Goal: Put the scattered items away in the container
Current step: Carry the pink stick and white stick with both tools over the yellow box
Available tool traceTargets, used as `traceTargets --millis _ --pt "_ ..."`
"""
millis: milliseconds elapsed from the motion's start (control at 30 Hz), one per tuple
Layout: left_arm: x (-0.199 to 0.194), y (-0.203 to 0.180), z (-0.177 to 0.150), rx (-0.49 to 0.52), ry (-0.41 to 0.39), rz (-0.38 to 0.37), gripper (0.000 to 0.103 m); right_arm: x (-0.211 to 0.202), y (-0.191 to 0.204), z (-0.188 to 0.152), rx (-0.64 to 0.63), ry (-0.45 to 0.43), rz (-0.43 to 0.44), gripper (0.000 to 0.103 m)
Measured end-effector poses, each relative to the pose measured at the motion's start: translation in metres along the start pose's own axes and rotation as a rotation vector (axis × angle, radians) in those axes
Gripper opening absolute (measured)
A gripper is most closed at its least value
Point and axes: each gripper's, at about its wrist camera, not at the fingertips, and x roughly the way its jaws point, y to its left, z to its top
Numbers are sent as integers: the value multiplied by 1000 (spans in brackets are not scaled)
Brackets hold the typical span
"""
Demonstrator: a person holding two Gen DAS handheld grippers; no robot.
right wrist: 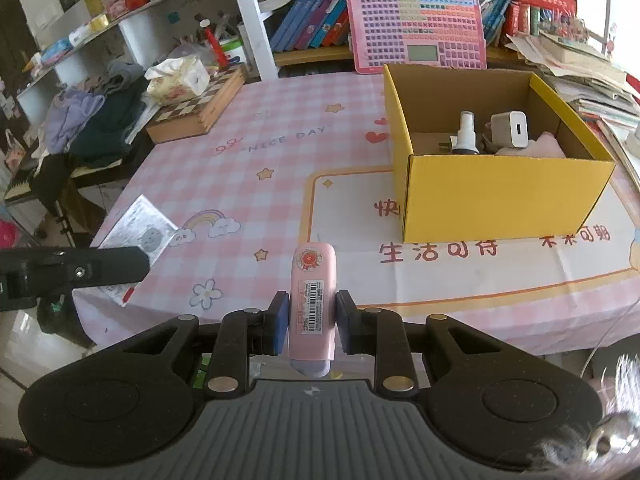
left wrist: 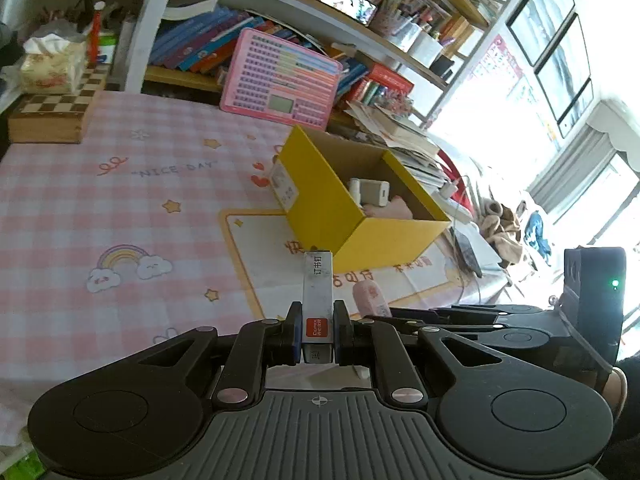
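Between the left gripper's (left wrist: 318, 330) blue pads sits a slim grey staple box (left wrist: 318, 292), clamped at its near end and jutting forward toward the yellow cardboard box (left wrist: 340, 216); an orange Comix label sits near the grip and the Chinese for "staples" runs along the far end. Over on the right gripper (right wrist: 312, 322), the jaws are closed on a pink case (right wrist: 314, 300), held upright between the pads with a round red sticker up top and a barcode label below. Both items hang above the pink checked tablecloth (right wrist: 224, 184), printed "NICE DAY" with rainbows and stars. Inside the yellow box lie a white spray bottle (right wrist: 466, 134) and a white charger plug (right wrist: 512, 130). Behind stand a pink keyboard toy (right wrist: 416, 30), a chessboard box (right wrist: 196, 110) and crowded bookshelves (left wrist: 400, 8).
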Motion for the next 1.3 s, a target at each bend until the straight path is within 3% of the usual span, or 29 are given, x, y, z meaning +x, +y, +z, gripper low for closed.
traceTargets --millis 733,1300 --pt "25 -29 -4 98 100 -160 13 -35 -31 -26 157 -51 -131 23" --pt "77 -65 13 164 172 -260 13 -50 -78 -30 243 -50 -218 23"
